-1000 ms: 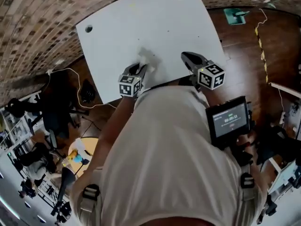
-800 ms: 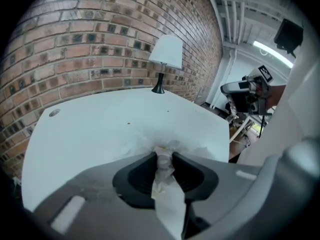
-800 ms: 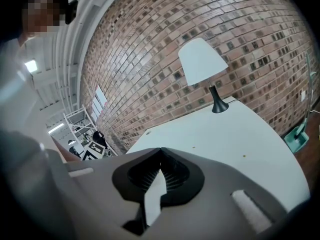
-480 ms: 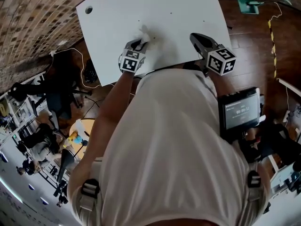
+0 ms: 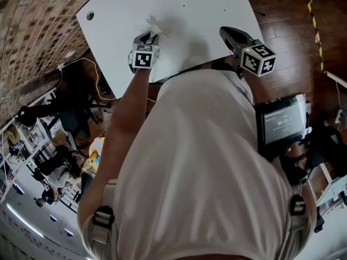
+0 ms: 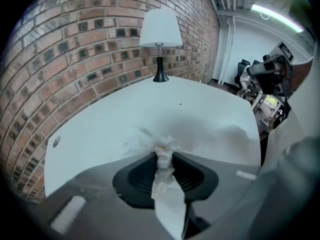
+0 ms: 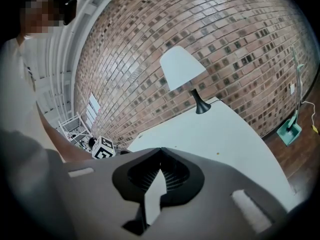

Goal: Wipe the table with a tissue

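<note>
Room: white table point(image 5: 195, 10) bare from 12 to 3 o'clock of the tissue point(image 5: 153, 25), left edge at 9 o'clock | Tongs: left gripper point(image 5: 147, 36) clamped on the tissue, which is against the tabletop; right gripper point(image 5: 226, 32) closed, empty, at its 3 o'clock | Change: tissue nearer the hole point(image 5: 89, 15) than a second ago | Around: lamp point(image 6: 160, 31) at far edge

The tissue point(image 6: 161, 145) — white and crumpled — sits low in the frame's centre, pinched between the jaws of the left tongs point(image 6: 163, 160). Its bunched front end lies against the plain white table point(image 6: 120, 116), and a loose tail hangs back toward the bottom edge.
</note>
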`<state>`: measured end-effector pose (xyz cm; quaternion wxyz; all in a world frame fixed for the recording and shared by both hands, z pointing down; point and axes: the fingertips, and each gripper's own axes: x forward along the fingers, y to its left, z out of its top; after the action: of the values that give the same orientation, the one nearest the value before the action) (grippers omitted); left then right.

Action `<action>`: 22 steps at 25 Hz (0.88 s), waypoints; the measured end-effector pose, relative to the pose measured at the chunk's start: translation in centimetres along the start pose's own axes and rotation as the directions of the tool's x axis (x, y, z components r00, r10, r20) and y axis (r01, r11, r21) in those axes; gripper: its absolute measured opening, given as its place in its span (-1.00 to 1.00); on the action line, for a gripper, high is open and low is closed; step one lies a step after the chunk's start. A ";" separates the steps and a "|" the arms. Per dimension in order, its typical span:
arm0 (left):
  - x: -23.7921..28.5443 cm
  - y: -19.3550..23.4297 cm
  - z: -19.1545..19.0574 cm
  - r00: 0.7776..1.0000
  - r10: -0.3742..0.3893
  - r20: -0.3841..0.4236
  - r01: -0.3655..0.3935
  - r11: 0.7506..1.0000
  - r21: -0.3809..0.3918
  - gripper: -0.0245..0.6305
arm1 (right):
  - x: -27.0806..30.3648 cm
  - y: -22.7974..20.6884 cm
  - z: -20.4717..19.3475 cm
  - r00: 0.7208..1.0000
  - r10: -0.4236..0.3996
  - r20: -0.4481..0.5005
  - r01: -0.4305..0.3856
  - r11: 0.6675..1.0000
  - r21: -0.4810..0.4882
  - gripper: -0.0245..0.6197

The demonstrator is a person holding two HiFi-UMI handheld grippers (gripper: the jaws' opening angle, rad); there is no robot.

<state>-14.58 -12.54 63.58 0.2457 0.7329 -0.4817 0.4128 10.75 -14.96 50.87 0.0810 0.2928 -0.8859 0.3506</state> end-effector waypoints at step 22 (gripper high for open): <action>0.7 -9.2 -1.2 0.978 -0.204 -0.036 0.207 0.947 0.247 -0.63 | -0.5 -0.5 0.1 1.000 -0.015 0.012 0.015 1.000 0.016 -0.90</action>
<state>-6.50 -8.20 65.19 0.1957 0.8021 -0.3460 0.4457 11.44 -15.11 50.91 0.0761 0.3022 -0.8813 0.3553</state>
